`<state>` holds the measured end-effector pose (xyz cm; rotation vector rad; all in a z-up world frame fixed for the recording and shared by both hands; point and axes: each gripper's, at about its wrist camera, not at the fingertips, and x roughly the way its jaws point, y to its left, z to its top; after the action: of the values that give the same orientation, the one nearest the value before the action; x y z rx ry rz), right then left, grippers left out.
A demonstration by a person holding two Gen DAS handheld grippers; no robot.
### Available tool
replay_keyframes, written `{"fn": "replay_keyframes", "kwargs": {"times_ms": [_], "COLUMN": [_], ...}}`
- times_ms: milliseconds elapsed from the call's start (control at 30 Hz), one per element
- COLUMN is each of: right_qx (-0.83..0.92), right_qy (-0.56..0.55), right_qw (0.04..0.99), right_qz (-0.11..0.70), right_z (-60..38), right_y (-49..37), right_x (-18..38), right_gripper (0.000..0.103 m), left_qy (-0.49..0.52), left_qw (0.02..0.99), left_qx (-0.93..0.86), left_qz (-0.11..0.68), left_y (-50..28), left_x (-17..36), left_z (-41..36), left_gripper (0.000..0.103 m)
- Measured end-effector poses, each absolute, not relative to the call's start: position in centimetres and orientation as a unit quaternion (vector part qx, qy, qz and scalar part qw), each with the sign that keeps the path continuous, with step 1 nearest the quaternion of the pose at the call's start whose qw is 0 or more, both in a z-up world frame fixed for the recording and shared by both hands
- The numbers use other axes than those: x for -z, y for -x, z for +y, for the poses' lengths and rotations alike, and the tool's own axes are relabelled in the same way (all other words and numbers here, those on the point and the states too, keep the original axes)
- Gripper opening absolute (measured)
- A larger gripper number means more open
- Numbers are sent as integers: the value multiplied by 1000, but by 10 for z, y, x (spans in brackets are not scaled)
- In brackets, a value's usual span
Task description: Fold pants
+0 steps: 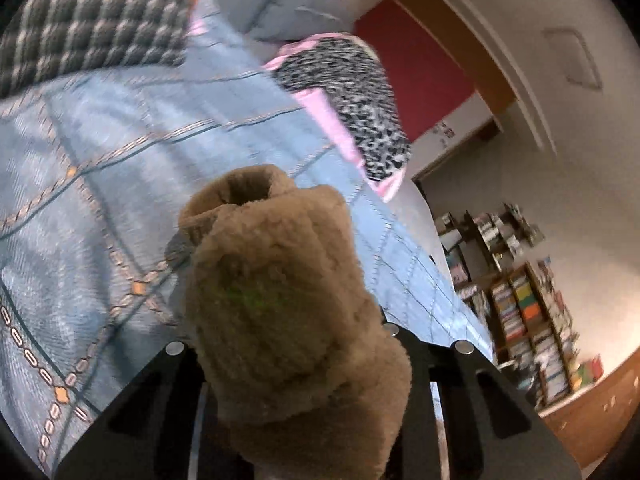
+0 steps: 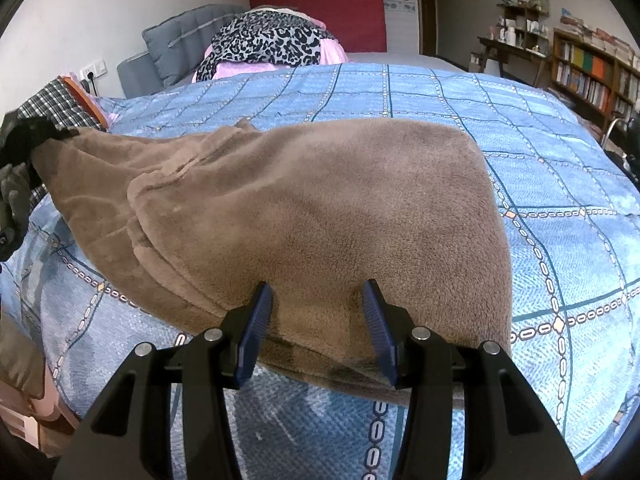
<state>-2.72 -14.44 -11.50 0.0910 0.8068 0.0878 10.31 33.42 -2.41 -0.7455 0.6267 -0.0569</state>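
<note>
Brown fleece pants lie spread across a blue patterned bedspread. My left gripper is at the far left of the right wrist view, shut on one end of the pants and holding it above the bed. In the left wrist view that end of the pants bunches up over the fingers and hides them. My right gripper sits at the pants' near edge. Its blue pads stand apart with their tips resting on flat fabric, pinching nothing.
A leopard-print and pink clothing pile lies at the head of the bed beside grey cushions. A plaid cloth is at the left edge. Bookshelves and a desk stand to the right, beyond the bed.
</note>
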Motion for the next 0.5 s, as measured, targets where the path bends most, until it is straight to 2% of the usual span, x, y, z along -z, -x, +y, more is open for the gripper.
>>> {"fn": "replay_keyframes", "kwargs": {"times_ms": [267, 500], "right_qx": [-49, -49], "right_qy": [-69, -95], "right_qw": [924, 929], "right_qz": [372, 355], "right_z": [-154, -170], "right_y": [32, 37], "right_x": [106, 101], "right_gripper": [48, 48], "left_qy": [247, 148], "left_qw": [923, 941], "left_qx": [85, 129], "left_qz": [281, 276], "left_y": [-83, -61], "left_x": [-34, -59], "left_z": [245, 156], "left_gripper": [23, 23]}}
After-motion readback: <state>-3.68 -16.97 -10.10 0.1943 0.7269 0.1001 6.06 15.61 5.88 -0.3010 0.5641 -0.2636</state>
